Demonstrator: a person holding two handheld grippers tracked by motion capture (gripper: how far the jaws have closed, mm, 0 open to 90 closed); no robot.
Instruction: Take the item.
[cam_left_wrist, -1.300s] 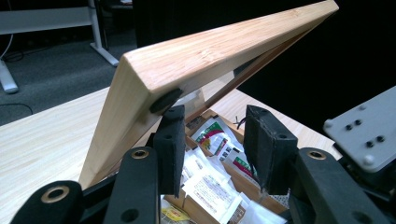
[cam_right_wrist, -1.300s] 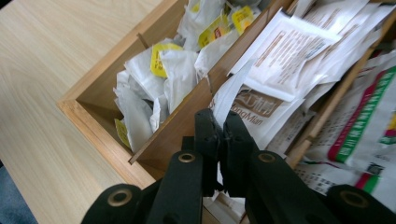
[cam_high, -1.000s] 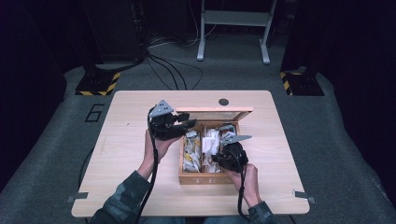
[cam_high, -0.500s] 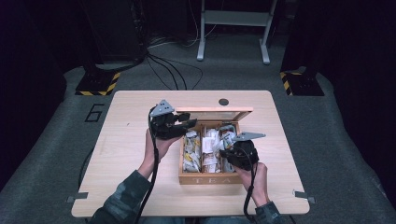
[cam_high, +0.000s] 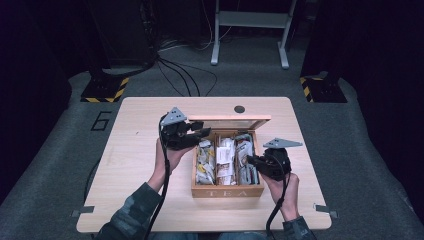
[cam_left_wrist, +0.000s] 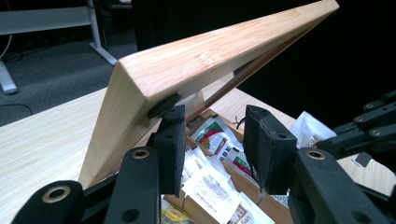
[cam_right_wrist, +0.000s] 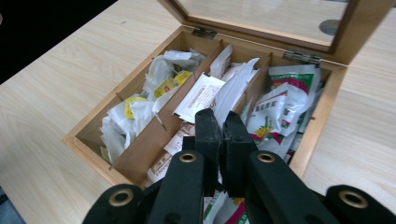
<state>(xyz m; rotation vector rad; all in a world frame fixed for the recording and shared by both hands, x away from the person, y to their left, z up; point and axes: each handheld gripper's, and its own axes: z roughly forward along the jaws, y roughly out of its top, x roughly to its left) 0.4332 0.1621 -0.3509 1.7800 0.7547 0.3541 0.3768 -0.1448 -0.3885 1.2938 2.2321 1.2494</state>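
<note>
A wooden tea box (cam_high: 227, 191) stands mid-table with its glass-paned lid (cam_high: 230, 119) raised. Its three compartments hold several paper tea packets (cam_high: 225, 157). My left gripper (cam_high: 202, 134) is open at the lid's left end. In the left gripper view the lid (cam_left_wrist: 210, 56) slants over the jaws, and one fingertip (cam_left_wrist: 173, 121) touches its underside by a black bumper. My right gripper (cam_high: 250, 161) is shut at the box's right side. In the right gripper view it (cam_right_wrist: 222, 123) hovers over green-and-white packets (cam_right_wrist: 280, 107), with nothing seen between the jaws.
The pale wooden table (cam_high: 135, 160) has bare room left and right of the box. A small black disc (cam_high: 239, 109) lies behind the lid near the far edge. Cables and a metal stand (cam_high: 250, 30) sit on the floor beyond.
My right gripper has drawn back from over the box's middle to its right side. The left gripper stays at the lid.
</note>
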